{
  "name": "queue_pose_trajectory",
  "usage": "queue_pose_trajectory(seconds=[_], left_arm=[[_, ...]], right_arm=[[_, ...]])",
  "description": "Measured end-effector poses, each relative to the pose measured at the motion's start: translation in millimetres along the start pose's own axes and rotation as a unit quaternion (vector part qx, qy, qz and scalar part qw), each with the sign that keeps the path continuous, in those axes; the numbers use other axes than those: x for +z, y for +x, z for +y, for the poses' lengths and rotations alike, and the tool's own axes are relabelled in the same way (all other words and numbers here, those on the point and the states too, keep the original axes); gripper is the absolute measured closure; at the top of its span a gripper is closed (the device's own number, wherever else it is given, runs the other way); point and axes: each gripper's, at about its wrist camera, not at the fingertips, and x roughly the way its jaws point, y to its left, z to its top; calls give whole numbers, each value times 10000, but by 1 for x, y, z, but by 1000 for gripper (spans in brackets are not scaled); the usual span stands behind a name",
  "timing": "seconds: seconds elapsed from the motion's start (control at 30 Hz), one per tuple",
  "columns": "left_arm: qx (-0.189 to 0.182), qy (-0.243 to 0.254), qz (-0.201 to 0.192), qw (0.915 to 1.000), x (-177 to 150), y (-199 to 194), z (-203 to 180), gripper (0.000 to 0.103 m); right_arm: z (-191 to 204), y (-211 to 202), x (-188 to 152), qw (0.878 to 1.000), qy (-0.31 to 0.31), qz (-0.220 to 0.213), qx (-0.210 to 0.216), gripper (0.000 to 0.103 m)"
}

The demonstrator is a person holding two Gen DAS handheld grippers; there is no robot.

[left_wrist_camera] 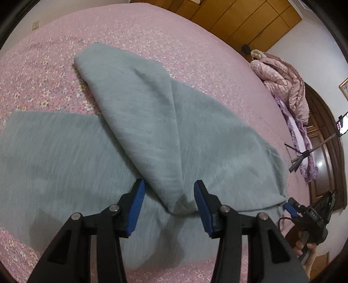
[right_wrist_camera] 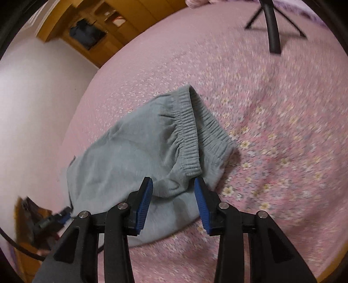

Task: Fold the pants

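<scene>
**Grey pants half-folded on pink bedspread, both grippers spread**

Hidden or unclear: both views show motion blur. In the left wrist view the lower end of the pants (left_wrist_camera: pixel 152 135) runs out of frame at the left edge, so the full garment cannot be seen. In the right wrist view the far half of the pants (right_wrist_camera: pixel 139 152) is hidden behind the raised waistband (right_wrist_camera: pixel 191 130). The other gripper shows in each view only as a small dark shape at the frame edge, too blurred to read its fingers there.

Count: one pair of pants; two grippers; one bedspread (left_wrist_camera: pixel 152 37); one pink quilt (left_wrist_camera: pixel 285 85) bundled at the bedspread's far right; one black tripod (right_wrist_camera: pixel 271 28) standing on the bedspread beyond the pants; one wooden wardrobe (left_wrist_camera: pixel 243 19) past the bedspread's far edge.

Position: the pants lie on the bedspread. One leg is turned over diagonally across the rest of the pants, with its narrow end pointing away from the left gripper (left_wrist_camera: pixel 169 202).

Fingers: the left gripper's fingers stand wide apart on either side of a pinched corner of the pants; the right-hand pad (left_wrist_camera: pixel 203 209) seems to touch the cloth, and nothing is clamped. The right gripper (right_wrist_camera: pixel 173 204) is likewise spread wide, its pads flanking the waistband corner; contact cannot be confirmed.
</scene>
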Motion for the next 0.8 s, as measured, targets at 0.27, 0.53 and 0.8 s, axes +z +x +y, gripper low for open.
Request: queue_pose_trajectory(seconds=[0.27, 0.53, 0.8], left_arm=[[409, 77, -7, 9991, 4, 10, -14, 54], [860, 415, -182, 9953, 3, 5, -25, 93], [372, 474, -570, 9966, 2, -46, -32, 96]], right_arm=[[4, 19, 12, 9998, 184, 15, -3, 62], [15, 1, 20, 9998, 79, -189, 30, 86], [33, -35, 46, 9981, -251, -462, 320, 92]])
